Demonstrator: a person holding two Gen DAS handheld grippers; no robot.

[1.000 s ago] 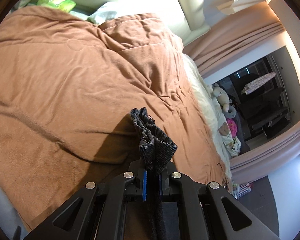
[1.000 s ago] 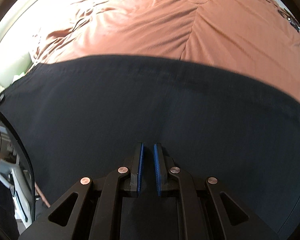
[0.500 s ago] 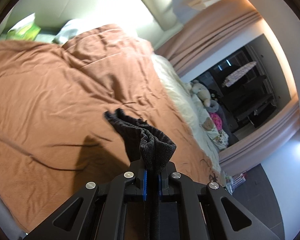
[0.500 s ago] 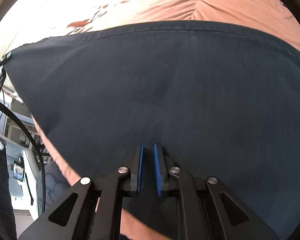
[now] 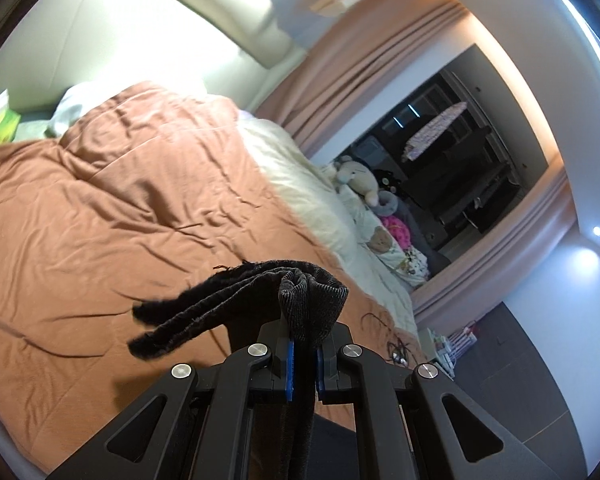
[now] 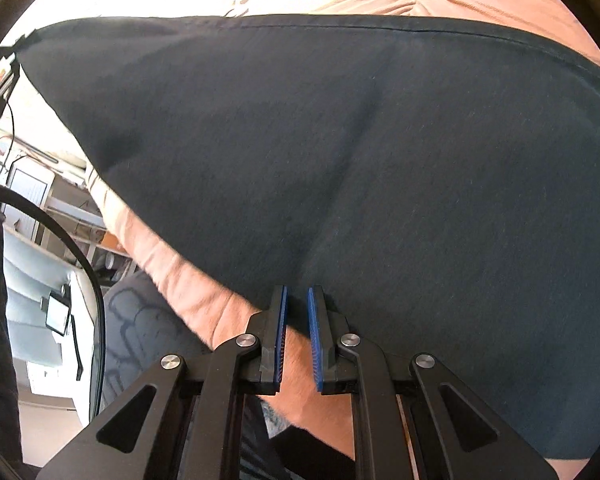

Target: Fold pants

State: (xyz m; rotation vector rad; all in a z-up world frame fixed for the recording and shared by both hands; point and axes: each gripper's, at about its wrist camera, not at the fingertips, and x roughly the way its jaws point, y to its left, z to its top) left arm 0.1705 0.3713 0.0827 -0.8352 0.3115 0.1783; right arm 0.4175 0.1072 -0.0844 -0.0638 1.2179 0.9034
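1. Left wrist view: the left gripper (image 5: pixel 303 354) is pinched on a bunched, ribbed band of the dark pants (image 5: pixel 260 296), held above the orange duvet (image 5: pixel 120 208) near the bed's foot edge; loose folds of cloth fan out to the left and block part of the duvet
2. Along the far side edge of the bed lie a cream blanket (image 5: pixel 316 200) and stuffed toys (image 5: pixel 364 180), with pink curtains (image 5: pixel 360 64) and a dark window behind; a tangle of dark threads (image 5: pixel 396 350) sits at the bed's corner
3. Right wrist view: the right gripper (image 6: pixel 297 334) has its blue pads slightly parted with nothing between them, and the pants fill most of the frame, stretched flat over the duvet
4. No writing or labels can be read
5. Pants' lower edge and legs are cut off; the shelves at the left are blurred
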